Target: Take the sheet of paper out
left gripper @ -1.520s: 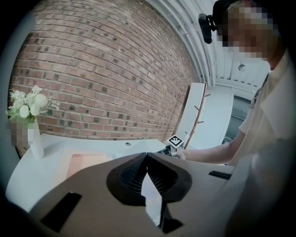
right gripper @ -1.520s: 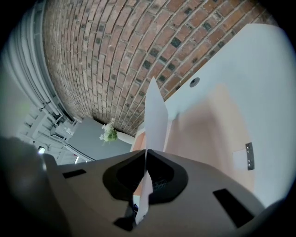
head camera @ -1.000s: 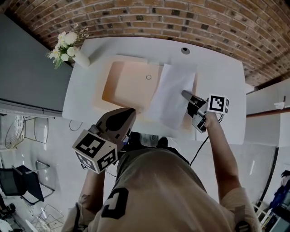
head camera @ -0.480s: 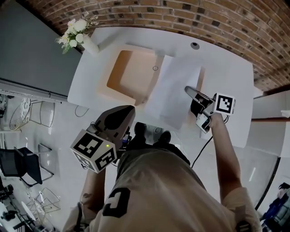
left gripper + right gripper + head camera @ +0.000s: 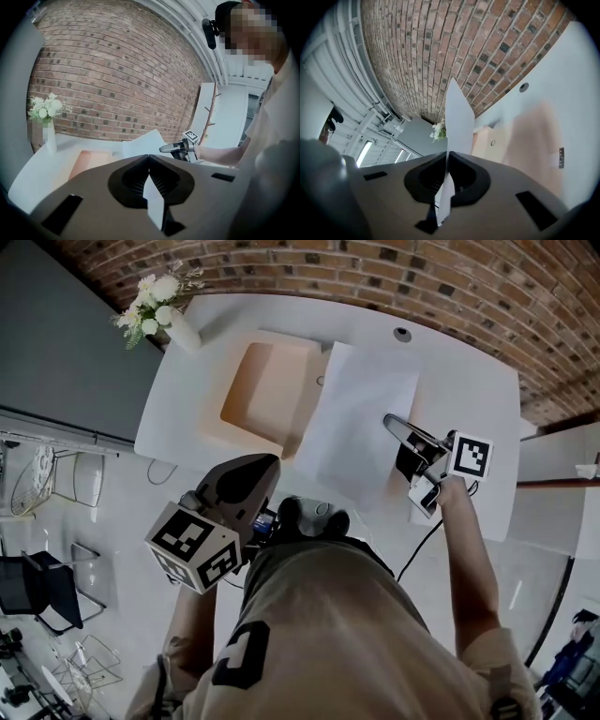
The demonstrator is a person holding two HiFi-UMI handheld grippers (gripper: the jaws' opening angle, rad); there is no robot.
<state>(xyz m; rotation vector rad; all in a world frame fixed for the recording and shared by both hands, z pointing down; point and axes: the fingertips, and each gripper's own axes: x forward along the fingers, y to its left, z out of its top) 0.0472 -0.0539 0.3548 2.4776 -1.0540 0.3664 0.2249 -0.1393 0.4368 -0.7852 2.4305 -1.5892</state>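
One sheet, thin and white, and it's up off the box, hanging in the air over the worktop just right of that box. Its lower left corner overlaps the box's near right corner from above; whether it touches there I can't tell. The right hand-held gripper has it pinched at the right-hand edge, jaws clamped flat on the paper. In the right gripper view the sheet runs edge-on straight through the closed tips and fans out beyond them.

This thing weighs almost nothing and it's floppy. Held by one edge, the free side will likely sag and flutter, and a quick swing could fold or crease it. An edge grip like this one looks like the right place to hold: a flat pinch well in from the corner, so it doesn't tear or slip. The surface looks smooth, so a loose pinch could let it slide.

The left hand-held gripper hangs off the worktop's near edge, tips together with nothing reaching past them. To my eye the sheet is nearly clear.

Far left, a vase of flowers stands well apart.
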